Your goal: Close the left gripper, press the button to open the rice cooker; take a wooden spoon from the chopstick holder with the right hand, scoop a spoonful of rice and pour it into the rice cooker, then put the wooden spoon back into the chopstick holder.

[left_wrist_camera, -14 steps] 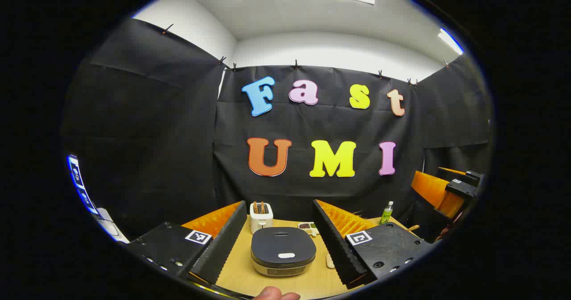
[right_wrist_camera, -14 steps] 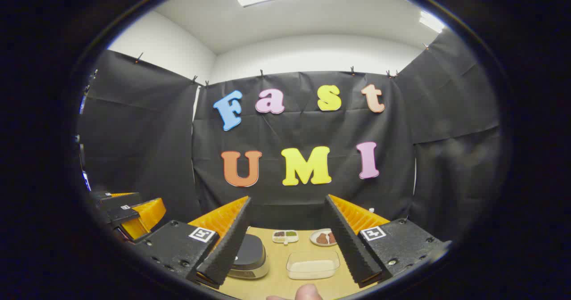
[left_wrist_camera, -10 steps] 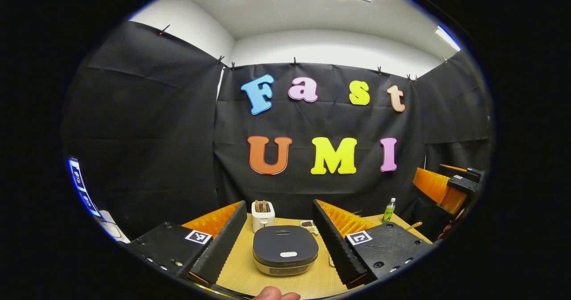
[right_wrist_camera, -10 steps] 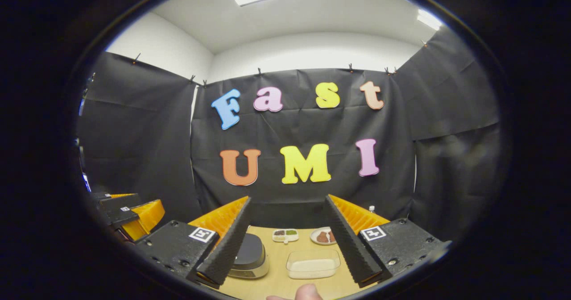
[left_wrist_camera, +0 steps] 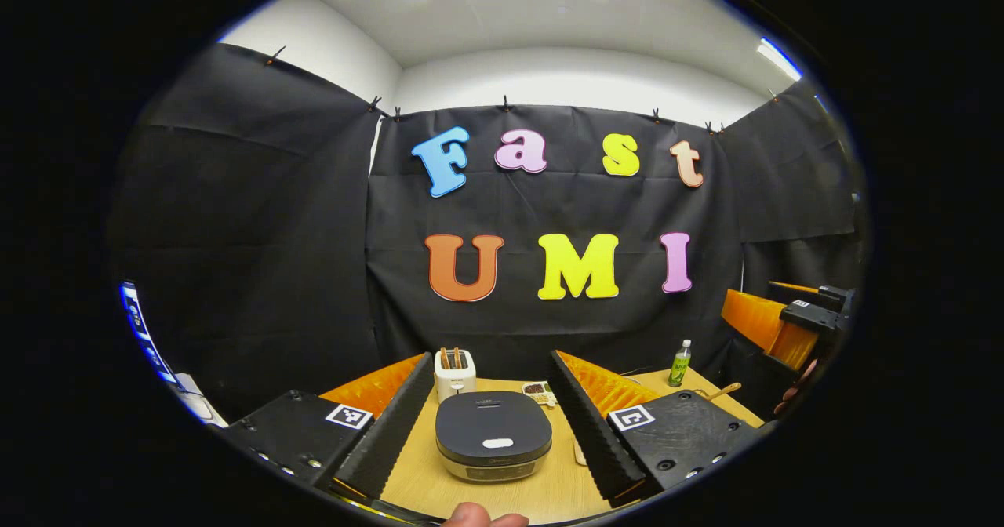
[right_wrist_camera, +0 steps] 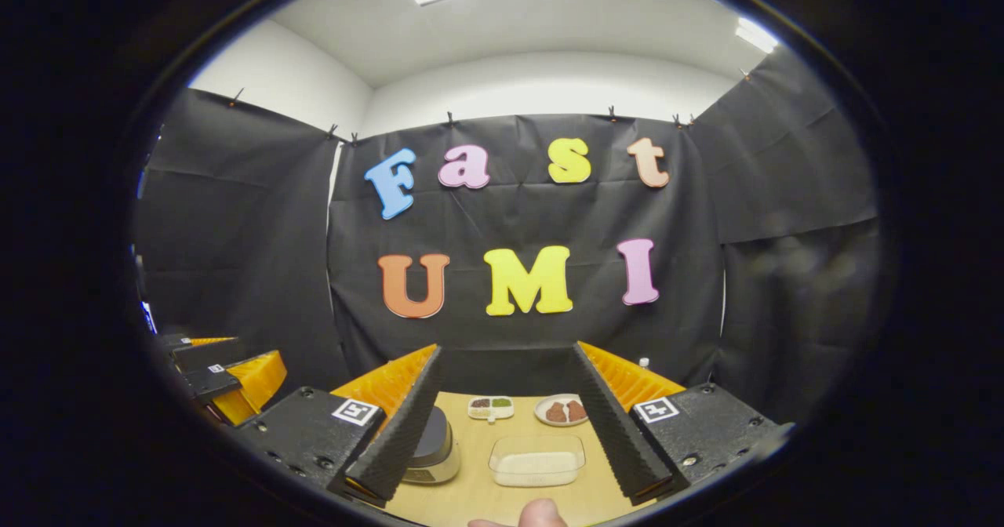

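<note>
On our left, the left tongs [left_wrist_camera: 492,413] stand wide open, holding nothing, their 2 fingers framing the rice cooker [left_wrist_camera: 493,435] on the tabletop [left_wrist_camera: 416,476]. The cooker sits straight ahead of them and below, lid down, with its pale button [left_wrist_camera: 498,443] on the near part of the lid, almost on the line midway between the fingers. We judge this is the relation the coming move turns on: the fingers must first come together, then travel forward and down onto that button. A white toaster [left_wrist_camera: 455,372] stands behind the cooker, well apart from the path.

Moving right, the right tongs [right_wrist_camera: 506,413] are also spread open and empty. In the right gripper view the cooker [right_wrist_camera: 430,448] lies off to their left, partly hidden behind the left finger, so our left hand is the nearer one for the press. Between the right fingers sits a clear tray of rice [right_wrist_camera: 537,460], directly ahead, with a small divided dish [right_wrist_camera: 491,408] and a plate [right_wrist_camera: 562,410] beyond it.

In the left gripper view a wooden spoon [left_wrist_camera: 720,391] shows at the far right of the tabletop, near a green bottle [left_wrist_camera: 679,363]; we cannot make out the chopstick holder itself.
</note>
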The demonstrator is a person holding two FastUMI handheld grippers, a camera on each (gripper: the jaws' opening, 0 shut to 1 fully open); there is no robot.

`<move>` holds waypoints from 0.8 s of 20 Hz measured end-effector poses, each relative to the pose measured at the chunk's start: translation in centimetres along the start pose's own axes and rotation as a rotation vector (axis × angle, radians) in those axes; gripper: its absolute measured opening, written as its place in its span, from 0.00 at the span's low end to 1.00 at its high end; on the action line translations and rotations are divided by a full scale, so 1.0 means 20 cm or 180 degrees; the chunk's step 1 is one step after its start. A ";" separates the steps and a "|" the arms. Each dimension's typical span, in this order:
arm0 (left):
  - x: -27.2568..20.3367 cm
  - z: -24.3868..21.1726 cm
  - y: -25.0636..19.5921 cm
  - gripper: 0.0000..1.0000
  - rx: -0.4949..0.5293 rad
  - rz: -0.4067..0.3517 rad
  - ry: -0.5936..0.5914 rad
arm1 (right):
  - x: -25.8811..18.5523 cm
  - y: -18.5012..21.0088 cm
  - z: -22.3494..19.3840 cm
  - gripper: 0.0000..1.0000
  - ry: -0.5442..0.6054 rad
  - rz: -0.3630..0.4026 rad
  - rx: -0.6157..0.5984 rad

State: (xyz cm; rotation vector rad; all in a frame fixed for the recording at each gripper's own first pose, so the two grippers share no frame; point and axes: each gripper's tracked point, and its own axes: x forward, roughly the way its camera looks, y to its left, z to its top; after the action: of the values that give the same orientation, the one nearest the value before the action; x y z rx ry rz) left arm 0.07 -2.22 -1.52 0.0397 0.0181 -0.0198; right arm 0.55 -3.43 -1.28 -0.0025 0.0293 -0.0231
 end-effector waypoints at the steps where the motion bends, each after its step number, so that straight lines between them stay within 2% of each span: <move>1: 0.00 0.01 0.00 0.94 0.0009 0.0000 -0.0004 | 0.00 -0.01 0.00 1.00 0.0005 -0.0005 0.0001; 11: 0.04 -0.02 -0.05 0.94 0.0031 0.0089 0.0045 | 0.05 -0.13 -0.02 1.00 0.0021 -0.0012 0.0018; 16: 0.09 -0.08 -0.10 0.94 0.0026 0.0099 0.0197 | 0.13 -0.21 -0.03 1.00 0.0027 0.0017 0.0014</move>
State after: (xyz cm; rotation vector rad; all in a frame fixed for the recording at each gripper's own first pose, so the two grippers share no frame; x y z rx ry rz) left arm 1.71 -4.19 -3.16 0.0487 0.0792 0.0125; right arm 2.97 -7.61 -1.95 0.0020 0.0379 -0.0179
